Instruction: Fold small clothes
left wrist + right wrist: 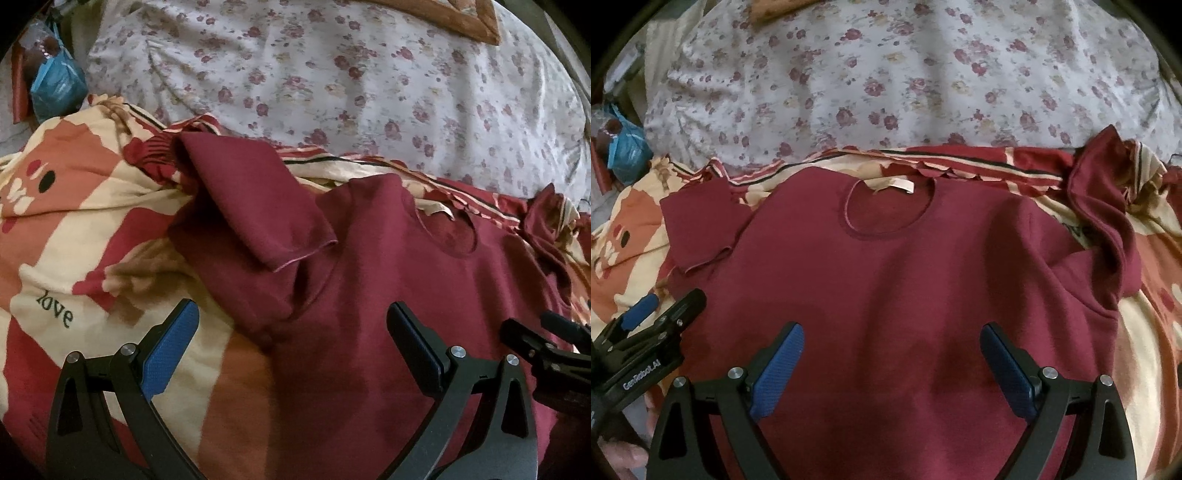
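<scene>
bedding fills both views: a patterned blanket in cream, red and orange blocks with "love" printed on it, and behind it a pale floral sheet, wrinkled. a blue plastic bag sits far left.

left wrist view: left gripper low over the blanket's edge and the shirt's side, jaws spread wide, nothing between them. blue textured pads on black fingers. the maroon t-shirt lies flat on the blanket, soft knit. its sleeve is folded in over the body, hem edge showing. part of the right gripper shows at the right edge.

right wrist view: right gripper centred over the t-shirt's lower body, jaws spread, holding nothing. round neckline faces away, cream label inside it. other sleeve is bunched and twisted at the right. left gripper's body at lower left, "genrobot.ai" lettering on it.
</scene>
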`<control>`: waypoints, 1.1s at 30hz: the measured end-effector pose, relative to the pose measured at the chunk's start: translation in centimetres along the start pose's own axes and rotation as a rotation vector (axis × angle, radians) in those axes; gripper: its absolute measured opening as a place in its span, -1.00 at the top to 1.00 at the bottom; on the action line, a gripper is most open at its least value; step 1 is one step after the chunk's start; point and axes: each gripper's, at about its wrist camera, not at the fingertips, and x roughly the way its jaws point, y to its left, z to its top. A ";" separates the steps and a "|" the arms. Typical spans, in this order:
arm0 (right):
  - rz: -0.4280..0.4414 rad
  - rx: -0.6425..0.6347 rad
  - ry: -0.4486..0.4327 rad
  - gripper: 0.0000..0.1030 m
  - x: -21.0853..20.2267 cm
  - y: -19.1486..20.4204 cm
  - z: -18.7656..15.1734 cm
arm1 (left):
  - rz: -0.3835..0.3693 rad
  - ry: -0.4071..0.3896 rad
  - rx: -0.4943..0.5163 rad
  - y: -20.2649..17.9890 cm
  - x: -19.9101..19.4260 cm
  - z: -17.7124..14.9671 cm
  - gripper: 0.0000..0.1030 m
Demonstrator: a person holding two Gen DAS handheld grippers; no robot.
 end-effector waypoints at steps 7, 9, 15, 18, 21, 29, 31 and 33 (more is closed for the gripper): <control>-0.014 0.005 0.024 -0.84 0.5 -0.2 -0.3 | -0.008 -0.010 0.006 -0.3 0.2 0.1 -0.98; -0.016 0.010 0.028 -0.84 0.6 -0.4 -0.3 | -0.011 -0.004 0.006 -0.4 0.4 0.2 -0.98; -0.021 0.026 0.030 -0.84 0.9 -0.8 -0.1 | -0.005 -0.010 0.043 -1.3 0.5 0.1 -0.98; -0.026 0.026 0.036 -0.85 1.1 -0.8 -0.1 | 0.015 -0.012 0.069 -1.6 0.7 0.0 -0.98; -0.024 0.015 0.035 -0.85 1.1 -0.7 -0.1 | 0.016 -0.007 0.067 -1.6 0.9 0.0 -0.98; -0.019 0.012 0.031 -0.85 1.2 -0.5 -0.2 | 0.015 -0.005 0.064 -1.5 0.9 0.0 -0.98; -0.020 0.017 0.030 -0.85 1.2 -0.5 -0.2 | 0.017 -0.004 0.064 -1.5 1.0 0.1 -0.98; -0.019 0.015 0.038 -0.84 1.4 -0.5 -0.2 | 0.015 -0.003 0.063 -1.5 1.0 0.1 -0.98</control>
